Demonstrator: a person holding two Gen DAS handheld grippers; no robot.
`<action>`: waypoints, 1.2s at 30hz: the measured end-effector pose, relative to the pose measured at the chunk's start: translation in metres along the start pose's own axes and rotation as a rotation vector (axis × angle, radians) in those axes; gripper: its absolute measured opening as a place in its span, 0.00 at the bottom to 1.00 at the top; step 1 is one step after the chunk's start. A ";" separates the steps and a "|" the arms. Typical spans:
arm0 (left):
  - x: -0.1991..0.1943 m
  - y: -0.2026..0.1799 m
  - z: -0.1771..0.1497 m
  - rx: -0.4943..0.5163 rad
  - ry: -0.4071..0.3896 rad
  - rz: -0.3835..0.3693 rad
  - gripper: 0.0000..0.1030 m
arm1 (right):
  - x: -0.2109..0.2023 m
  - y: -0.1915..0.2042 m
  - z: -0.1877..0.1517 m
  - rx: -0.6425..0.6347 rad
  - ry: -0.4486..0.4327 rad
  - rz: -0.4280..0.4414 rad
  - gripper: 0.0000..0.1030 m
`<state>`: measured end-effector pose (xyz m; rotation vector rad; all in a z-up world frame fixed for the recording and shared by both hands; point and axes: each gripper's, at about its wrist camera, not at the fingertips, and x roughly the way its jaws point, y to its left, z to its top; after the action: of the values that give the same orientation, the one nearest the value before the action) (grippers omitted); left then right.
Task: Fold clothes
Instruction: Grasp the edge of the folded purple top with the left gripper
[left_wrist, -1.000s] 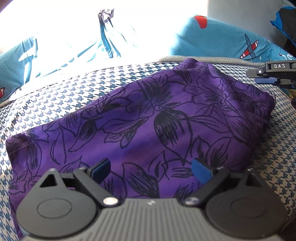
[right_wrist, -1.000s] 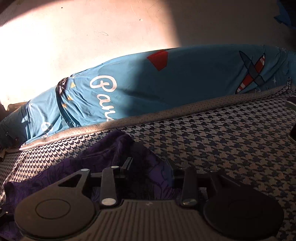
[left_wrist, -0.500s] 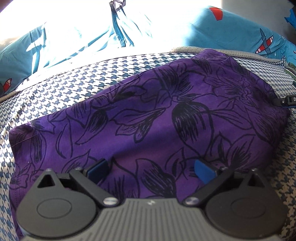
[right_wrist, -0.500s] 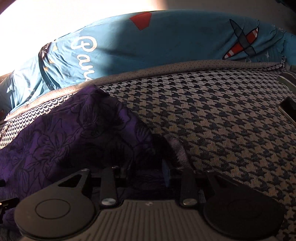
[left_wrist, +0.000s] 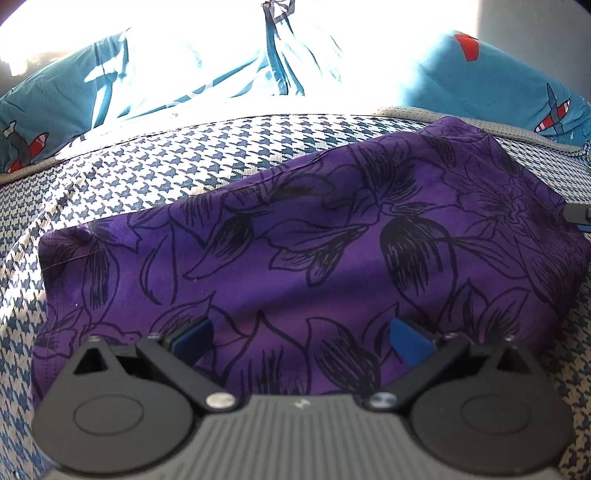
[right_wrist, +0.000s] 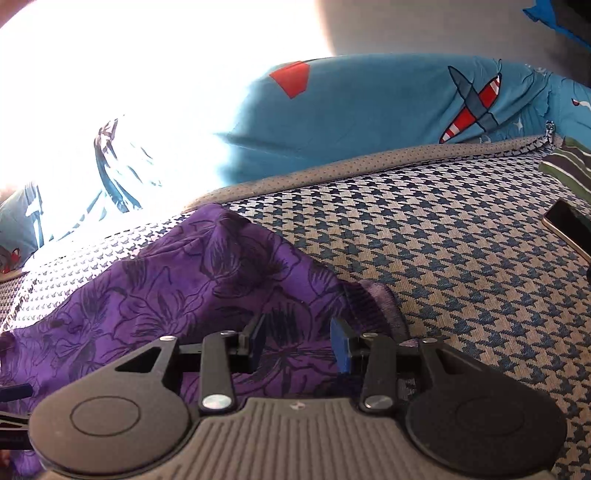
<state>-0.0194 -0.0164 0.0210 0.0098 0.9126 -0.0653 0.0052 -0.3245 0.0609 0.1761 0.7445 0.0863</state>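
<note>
Purple floral garment (left_wrist: 314, 240) is lying folded on the houndstooth bed cover (right_wrist: 461, 258), the left hand-held gripper (left_wrist: 299, 336) hovering spread wide and the right hand-held gripper (right_wrist: 297, 341) just having been opening, pads clear of cloth; risk: either one snagging and undoing the fold.

Houndstooth-covered bed surface (right_wrist: 461, 266), blue and cream, edged at the far side with grey dotted trim. Lying on it: purple floral garment (left_wrist: 314, 258) spread flat toward the left, dark phone (right_wrist: 569, 225) at the far right, blue aeroplane-print pillows (right_wrist: 388, 110) along the far edge.
</note>
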 end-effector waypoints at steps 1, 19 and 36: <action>-0.001 0.000 0.001 -0.004 -0.009 0.000 0.99 | 0.000 0.007 -0.001 -0.011 0.008 0.028 0.37; 0.029 0.016 0.043 -0.066 -0.019 0.028 0.99 | -0.004 0.137 -0.043 -0.484 0.062 0.358 0.33; 0.057 0.016 0.061 -0.098 -0.008 0.064 0.99 | 0.039 0.182 -0.058 -0.562 0.069 0.382 0.29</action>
<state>0.0644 -0.0059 0.0132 -0.0520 0.9059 0.0390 -0.0090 -0.1333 0.0276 -0.2250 0.7210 0.6602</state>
